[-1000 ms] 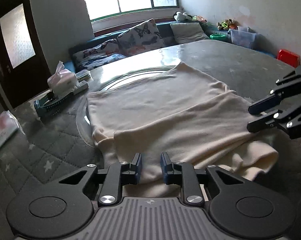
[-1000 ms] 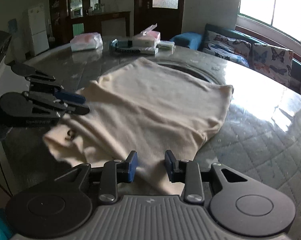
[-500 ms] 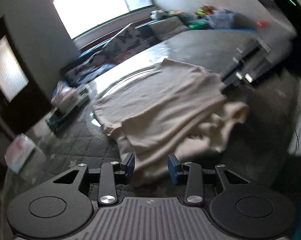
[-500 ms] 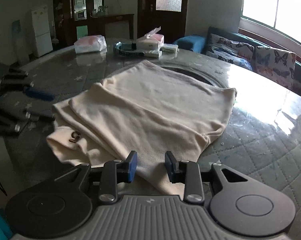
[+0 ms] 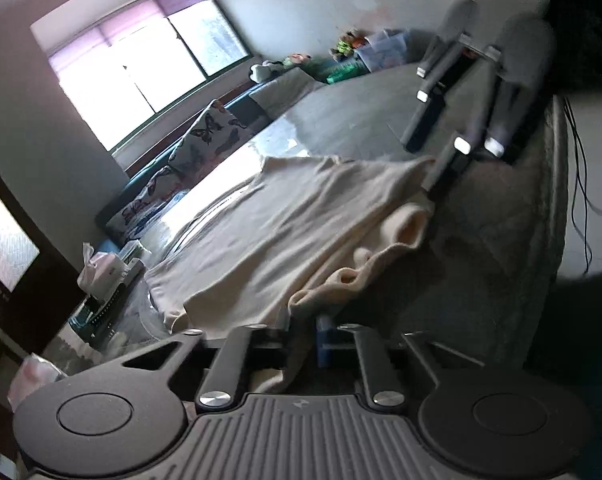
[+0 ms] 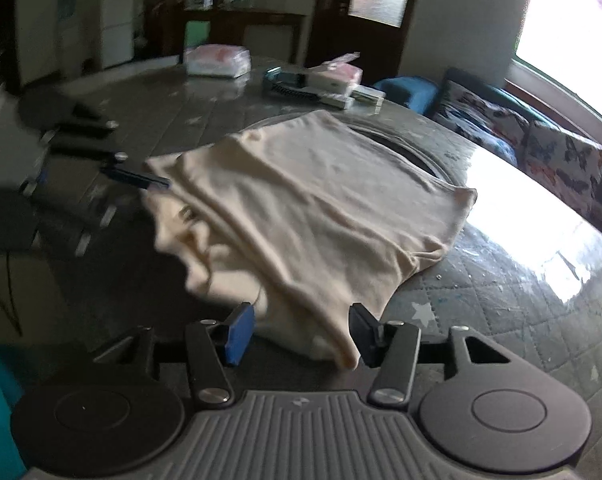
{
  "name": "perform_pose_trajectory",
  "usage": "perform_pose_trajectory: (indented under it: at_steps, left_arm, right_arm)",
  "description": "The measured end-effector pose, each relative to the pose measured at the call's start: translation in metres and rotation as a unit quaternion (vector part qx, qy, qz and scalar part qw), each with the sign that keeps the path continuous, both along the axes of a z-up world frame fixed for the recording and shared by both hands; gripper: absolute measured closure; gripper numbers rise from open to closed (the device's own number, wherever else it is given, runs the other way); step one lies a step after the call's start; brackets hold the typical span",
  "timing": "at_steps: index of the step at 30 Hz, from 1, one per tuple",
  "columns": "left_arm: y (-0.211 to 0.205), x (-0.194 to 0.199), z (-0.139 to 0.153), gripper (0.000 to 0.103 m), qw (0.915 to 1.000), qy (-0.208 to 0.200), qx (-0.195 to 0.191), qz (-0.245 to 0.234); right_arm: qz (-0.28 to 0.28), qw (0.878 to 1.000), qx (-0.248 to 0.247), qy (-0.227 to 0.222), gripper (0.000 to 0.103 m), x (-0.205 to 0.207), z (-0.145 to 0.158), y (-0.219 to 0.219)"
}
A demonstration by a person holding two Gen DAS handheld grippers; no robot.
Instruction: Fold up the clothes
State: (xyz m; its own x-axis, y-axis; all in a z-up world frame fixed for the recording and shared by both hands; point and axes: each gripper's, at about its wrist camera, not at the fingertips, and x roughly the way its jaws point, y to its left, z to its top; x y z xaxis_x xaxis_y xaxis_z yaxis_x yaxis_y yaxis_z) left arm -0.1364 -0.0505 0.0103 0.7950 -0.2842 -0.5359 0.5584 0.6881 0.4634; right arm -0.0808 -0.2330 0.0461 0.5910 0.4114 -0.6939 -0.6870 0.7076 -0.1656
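Note:
A cream garment [image 5: 285, 232] [image 6: 313, 200] lies partly folded on the grey quilted table [image 6: 481, 320], its near edge bunched. My left gripper [image 5: 305, 338] sits low at that edge, its fingers drawn close with a fold of cloth between them. In the right wrist view the left gripper [image 6: 137, 170] is blurred at the garment's left edge. My right gripper [image 6: 303, 334] stands open, its pads on either side of the garment's near corner. In the left wrist view the right gripper [image 5: 421, 166] is at the far corner.
A tissue box [image 6: 337, 76] [image 5: 101, 268], a teal brush [image 6: 289, 86] and a pink wrapped pack [image 6: 217, 60] sit at the table's far side. A glass turntable ring [image 6: 413, 152] lies under the garment. A sofa with butterfly cushions [image 6: 561, 160] runs below the window.
The left gripper swung and dropped to the garment's near edge and closed on a fold. The right gripper opened wide around the near corner. The garment's edge is now more bunched.

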Motion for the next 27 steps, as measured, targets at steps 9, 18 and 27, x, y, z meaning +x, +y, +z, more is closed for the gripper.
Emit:
perform_pose_trajectory:
  at_steps: [9, 18, 27]
  left_arm:
    - [0.014, 0.039, 0.03, 0.094, 0.9935, 0.034, -0.096, 0.051]
    - [0.018, 0.04, 0.023, 0.088, 0.9924, 0.039, -0.098, 0.064]
    - [0.022, 0.015, -0.004, 0.077, 0.9974, 0.003, -0.025, 0.068]
  right_arm:
    - [0.044, 0.998, -0.03, -0.026, 0.036, -0.009, -0.008, 0.011]
    - [0.024, 0.999, 0.014, -0.016, 0.079, 0.022, -0.017, 0.024]
    - [0.004, 0.998, 0.066, 0.005, 0.09, 0.036, 0.003, 0.016]
